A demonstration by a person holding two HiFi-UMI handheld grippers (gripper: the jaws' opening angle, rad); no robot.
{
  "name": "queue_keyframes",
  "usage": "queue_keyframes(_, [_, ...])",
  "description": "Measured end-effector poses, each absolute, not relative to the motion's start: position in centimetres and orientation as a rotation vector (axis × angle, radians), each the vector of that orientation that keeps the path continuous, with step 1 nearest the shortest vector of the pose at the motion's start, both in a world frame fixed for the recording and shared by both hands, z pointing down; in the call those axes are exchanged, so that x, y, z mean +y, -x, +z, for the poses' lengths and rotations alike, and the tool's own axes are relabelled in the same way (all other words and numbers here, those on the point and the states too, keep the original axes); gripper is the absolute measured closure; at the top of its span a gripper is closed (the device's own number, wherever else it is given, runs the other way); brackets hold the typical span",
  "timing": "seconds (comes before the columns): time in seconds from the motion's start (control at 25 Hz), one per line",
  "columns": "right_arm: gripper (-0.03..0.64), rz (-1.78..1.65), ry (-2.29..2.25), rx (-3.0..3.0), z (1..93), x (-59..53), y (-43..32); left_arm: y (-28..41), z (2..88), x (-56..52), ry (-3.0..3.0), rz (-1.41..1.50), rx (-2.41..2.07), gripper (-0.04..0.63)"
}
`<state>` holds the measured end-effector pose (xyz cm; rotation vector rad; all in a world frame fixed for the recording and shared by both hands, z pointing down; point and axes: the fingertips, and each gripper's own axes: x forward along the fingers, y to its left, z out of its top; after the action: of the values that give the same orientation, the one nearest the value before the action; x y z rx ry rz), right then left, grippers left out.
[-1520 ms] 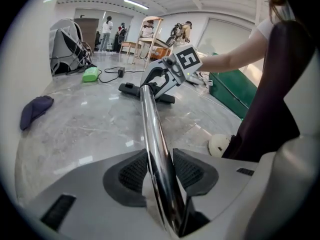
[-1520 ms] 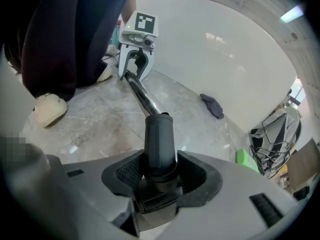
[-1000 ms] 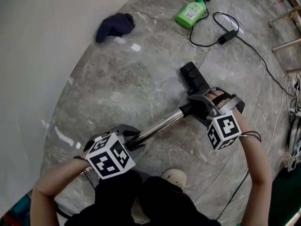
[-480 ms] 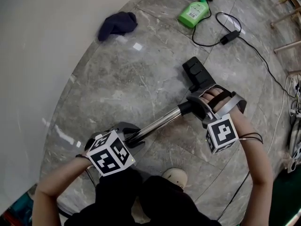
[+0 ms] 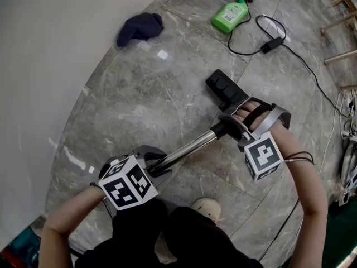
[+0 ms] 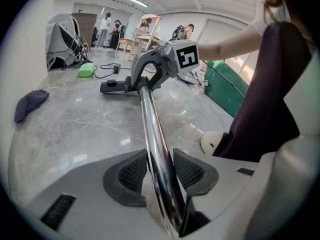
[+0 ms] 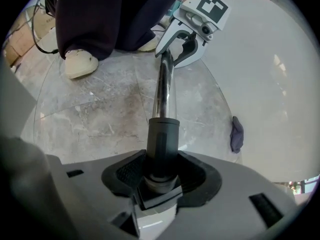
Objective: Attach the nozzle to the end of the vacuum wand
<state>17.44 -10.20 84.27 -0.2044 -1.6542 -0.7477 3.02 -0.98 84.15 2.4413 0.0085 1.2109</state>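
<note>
A chrome vacuum wand (image 5: 187, 149) slants across the floor between my two grippers. My left gripper (image 5: 157, 162) is shut on its lower part; in the left gripper view the tube (image 6: 152, 134) runs up between the dark pads (image 6: 131, 173). My right gripper (image 5: 227, 128) is shut on the black nozzle's neck (image 7: 162, 144), which sits over the wand's far end (image 7: 162, 91). The flat black nozzle head (image 5: 223, 88) rests on the floor beyond it, also seen as the nozzle head (image 6: 116, 86) in the left gripper view.
On the grey marble floor lie a green bottle (image 5: 228, 15), a dark blue cloth (image 5: 139, 28) and a black cable with an adapter (image 5: 271, 42). A white wall (image 5: 50, 66) curves along the left. The person's shoe (image 5: 207, 210) stands near the wand.
The right gripper has rolled about the nozzle's neck and the nozzle head has swung a little to the left. The left gripper and the wand have stayed in place.
</note>
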Motion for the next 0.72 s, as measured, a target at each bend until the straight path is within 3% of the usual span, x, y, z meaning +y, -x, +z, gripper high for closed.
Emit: queue_keyframes(0.72, [0.419,-0.764,0.132,-1.6,84.39,-9.63,-17.29,-3.32,84.64,-0.89,-2.424,1.198,-0.035,0.43])
